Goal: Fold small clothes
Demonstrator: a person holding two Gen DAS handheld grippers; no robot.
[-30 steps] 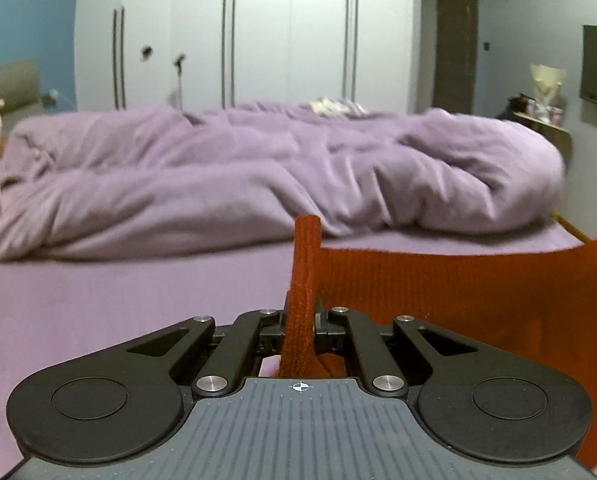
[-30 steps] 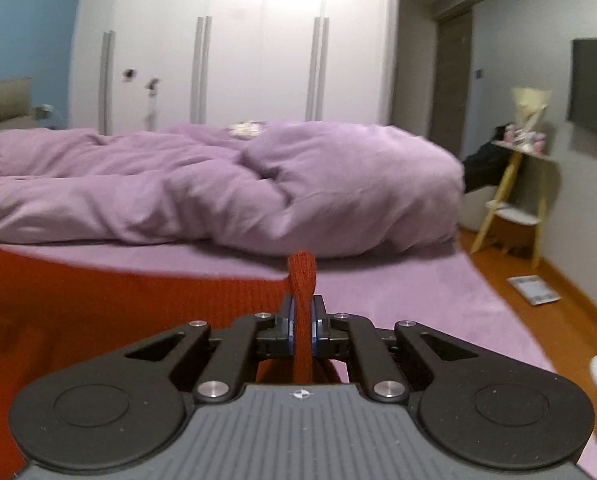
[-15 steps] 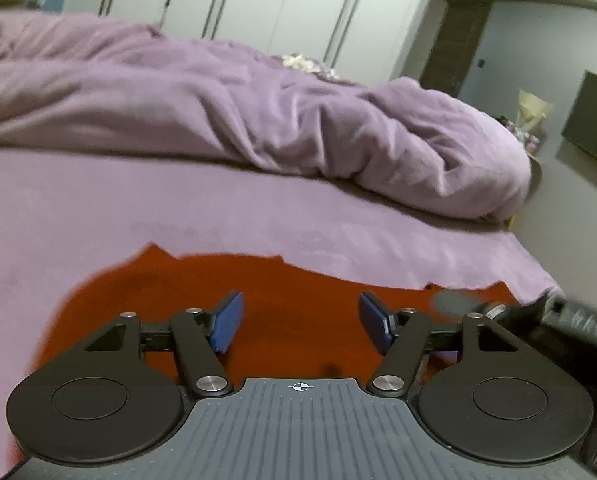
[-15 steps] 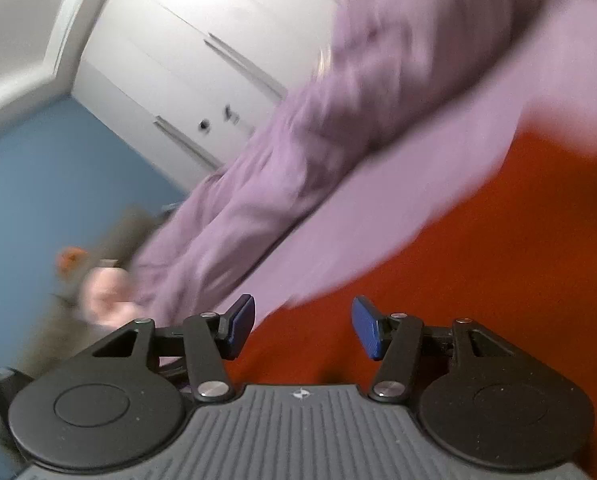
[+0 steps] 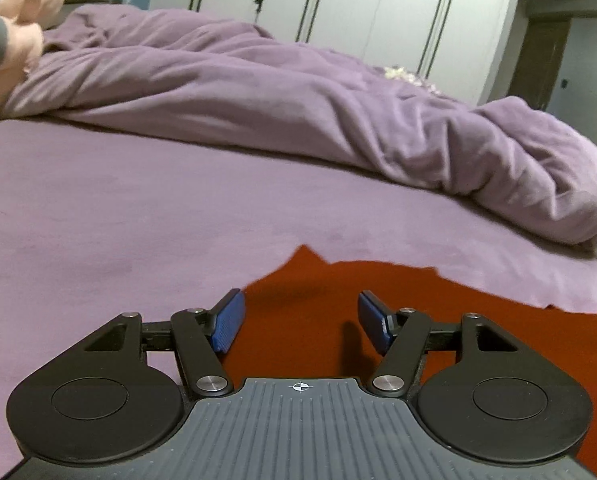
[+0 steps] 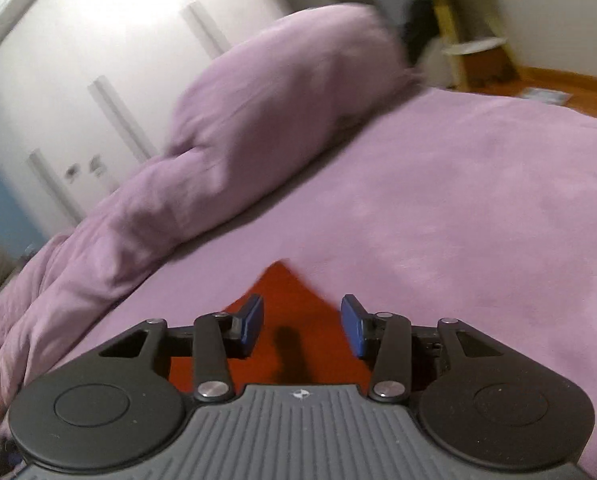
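Note:
A red knitted garment [image 5: 378,300] lies flat on the purple bed sheet [image 5: 118,208]. My left gripper [image 5: 300,322] is open and empty, low over the garment's left part, its blue pads apart. In the right wrist view a pointed corner of the garment [image 6: 290,300] lies on the sheet. My right gripper [image 6: 302,326] is open and empty just above that corner. Most of the garment is hidden under both grippers.
A crumpled purple duvet [image 5: 298,92] lies across the far side of the bed and also shows in the right wrist view [image 6: 218,140]. A pink plush toy [image 5: 6,28] sits at far left. White wardrobes [image 5: 338,0] stand behind. A small shelf [image 6: 458,20] stands past the bed.
Both grippers held the red garment up a second ago. They have let go of it, opened, and it now lies flat on the sheet. Both grippers have tilted down over it.

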